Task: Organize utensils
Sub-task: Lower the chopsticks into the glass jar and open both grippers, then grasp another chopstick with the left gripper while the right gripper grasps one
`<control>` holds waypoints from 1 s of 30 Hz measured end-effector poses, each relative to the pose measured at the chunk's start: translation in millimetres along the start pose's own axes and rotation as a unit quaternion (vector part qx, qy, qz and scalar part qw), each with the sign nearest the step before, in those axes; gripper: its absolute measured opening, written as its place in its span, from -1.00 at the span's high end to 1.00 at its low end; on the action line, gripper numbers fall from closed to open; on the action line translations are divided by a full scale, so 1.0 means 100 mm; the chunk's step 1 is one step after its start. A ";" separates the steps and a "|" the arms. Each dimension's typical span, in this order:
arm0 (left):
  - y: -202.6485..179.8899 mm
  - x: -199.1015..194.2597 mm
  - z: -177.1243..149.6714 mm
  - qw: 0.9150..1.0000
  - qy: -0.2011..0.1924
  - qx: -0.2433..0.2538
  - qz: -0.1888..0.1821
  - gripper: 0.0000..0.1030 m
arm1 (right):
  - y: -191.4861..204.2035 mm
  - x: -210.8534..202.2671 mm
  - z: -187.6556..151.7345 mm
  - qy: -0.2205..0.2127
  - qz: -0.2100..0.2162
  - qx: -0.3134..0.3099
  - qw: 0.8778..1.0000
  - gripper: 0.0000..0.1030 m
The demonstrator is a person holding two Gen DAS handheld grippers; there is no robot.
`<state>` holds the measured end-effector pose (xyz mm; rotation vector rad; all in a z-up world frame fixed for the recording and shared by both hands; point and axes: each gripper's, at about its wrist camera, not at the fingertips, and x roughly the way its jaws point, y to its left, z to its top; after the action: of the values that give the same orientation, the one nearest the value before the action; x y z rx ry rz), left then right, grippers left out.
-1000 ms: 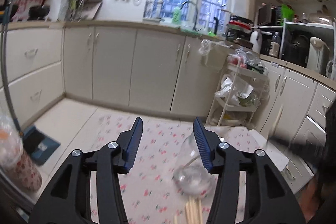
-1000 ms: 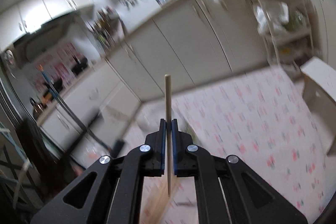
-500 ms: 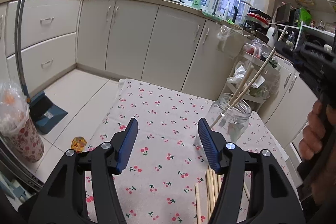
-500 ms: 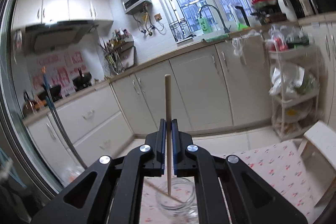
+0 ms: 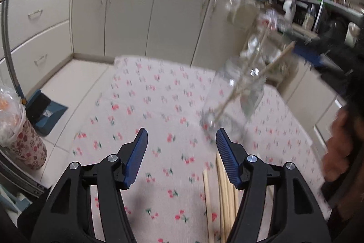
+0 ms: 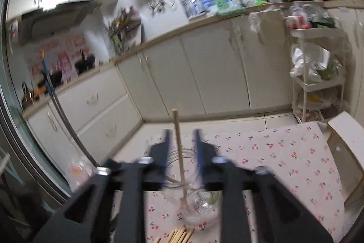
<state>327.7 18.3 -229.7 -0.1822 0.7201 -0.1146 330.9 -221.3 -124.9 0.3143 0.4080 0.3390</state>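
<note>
The right tongs are opening to let 1 chopstick drop into the jar. The left tongs are apart and empty, above loose chopsticks at 6 o'clock of the jar on the surface.

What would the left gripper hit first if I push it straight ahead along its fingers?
Probably the cherry-print tablecloth: the left gripper points down at bare cloth, nothing between its fingers. The glass jar stands right of that line and the loose chopsticks lie under the right finger; depth is uncertain.
</note>
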 end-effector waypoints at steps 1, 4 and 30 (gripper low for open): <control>-0.01 0.03 -0.03 1.000 0.010 0.002 0.001 -0.15 | -0.03 -0.08 0.01 -0.003 -0.003 0.002 1.000 0.12; -0.06 0.13 -0.11 0.999 0.047 0.017 0.001 -0.15 | -0.13 -0.24 -0.06 0.028 -0.021 0.009 0.999 0.12; -0.40 0.43 -0.32 0.981 0.146 0.130 0.002 0.74 | -0.23 0.29 -1.18 0.310 -0.079 -0.052 0.946 0.88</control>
<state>336.7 -32.2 -272.3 0.0883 0.9885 -0.2340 310.6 -204.4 -245.6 0.0610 1.0253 0.2949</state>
